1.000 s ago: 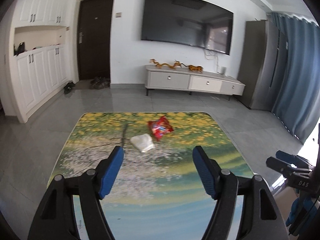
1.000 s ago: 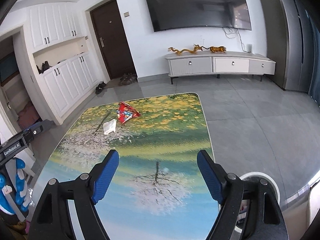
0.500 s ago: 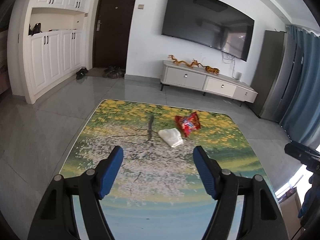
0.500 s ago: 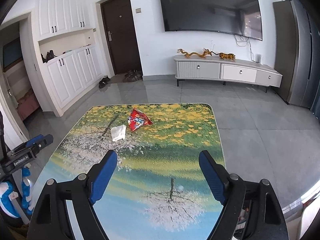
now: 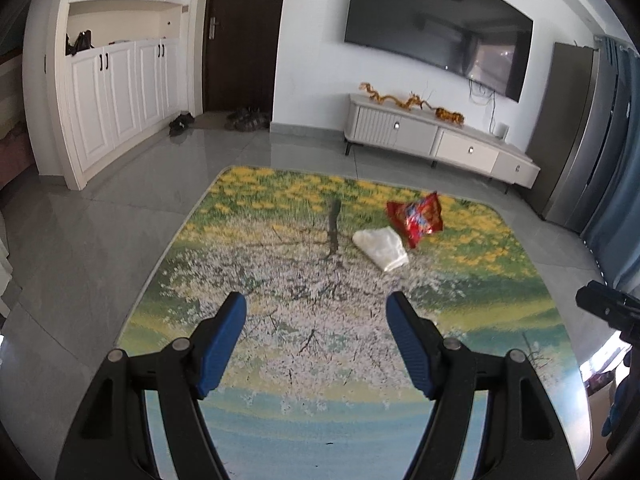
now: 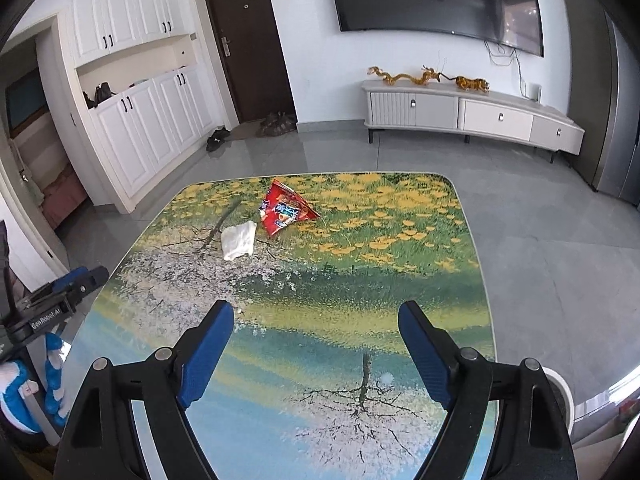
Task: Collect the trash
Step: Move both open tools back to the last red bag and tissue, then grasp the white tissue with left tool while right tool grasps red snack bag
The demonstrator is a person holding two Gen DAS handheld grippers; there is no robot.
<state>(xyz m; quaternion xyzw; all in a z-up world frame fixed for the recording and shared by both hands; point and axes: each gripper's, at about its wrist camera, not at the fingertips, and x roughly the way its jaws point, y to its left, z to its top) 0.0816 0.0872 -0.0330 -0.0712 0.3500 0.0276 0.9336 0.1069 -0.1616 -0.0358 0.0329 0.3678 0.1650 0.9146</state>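
Note:
A red snack wrapper (image 5: 417,219) (image 6: 285,209) lies on the far part of a table (image 5: 360,420) (image 6: 400,264) printed with a landscape of trees and flowers. A crumpled white tissue (image 5: 382,247) (image 6: 239,240) rests just beside it, on the near side. My left gripper (image 5: 316,308) hangs open over the near half of the table, well short of both items. My right gripper (image 6: 316,316) is also open, nothing between its blue pads, with the trash ahead and to the left.
A white round bin rim (image 6: 560,390) shows by the table's near right corner. The left gripper's body (image 6: 60,300) appears at the left in the right wrist view. A TV cabinet (image 5: 436,142), white cupboards (image 5: 116,92) and grey floor tiles surround the table.
Both grippers have moved forward and lower over the table, so the wrapper and tissue look larger and nearer. The left view has swung, putting the trash right of centre. Both jaws stay wide.

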